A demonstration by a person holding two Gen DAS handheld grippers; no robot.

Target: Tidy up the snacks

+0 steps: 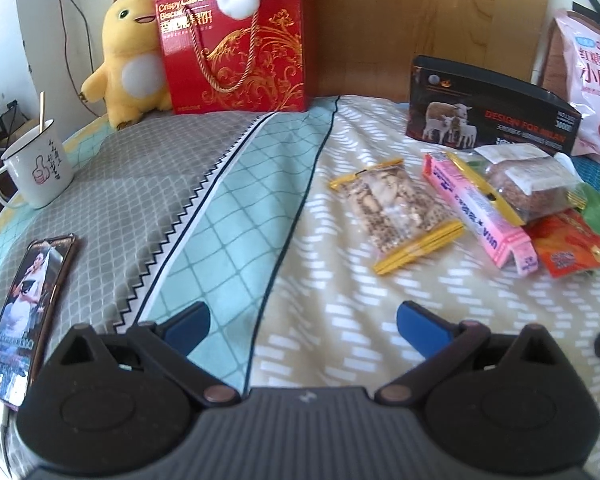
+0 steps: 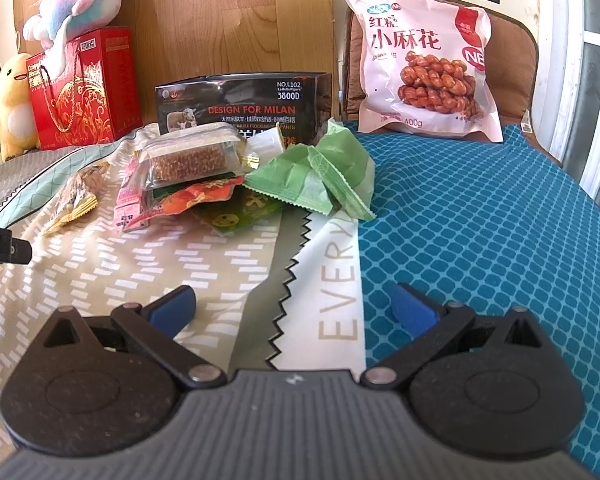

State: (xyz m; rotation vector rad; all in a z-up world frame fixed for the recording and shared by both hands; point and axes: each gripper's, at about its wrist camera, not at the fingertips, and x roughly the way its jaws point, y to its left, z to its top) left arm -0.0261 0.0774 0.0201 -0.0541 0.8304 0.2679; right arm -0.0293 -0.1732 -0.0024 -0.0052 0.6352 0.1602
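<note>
A heap of snacks lies on the bedspread: a clear biscuit packet with yellow ends [image 1: 398,210], a pink carton [image 1: 478,216], a clear pack of brown cake [image 1: 530,184] [image 2: 192,158], an orange-red sachet [image 1: 572,242] [image 2: 192,200] and green wrappers [image 2: 320,172]. A large pink bag of twisted dough snacks [image 2: 424,64] leans at the back. My left gripper [image 1: 303,326] hovers open, short and left of the biscuit packet, holding nothing. Empty too, my right gripper [image 2: 294,306] stands open in front of the heap.
A black box with sheep [image 1: 488,108] [image 2: 244,102] stands behind the heap. A red biscuit gift box [image 1: 236,44], a yellow plush toy [image 1: 128,60], a white mug [image 1: 32,164] and a phone [image 1: 28,312] sit to the left. A wooden headboard [image 2: 228,12] closes the back.
</note>
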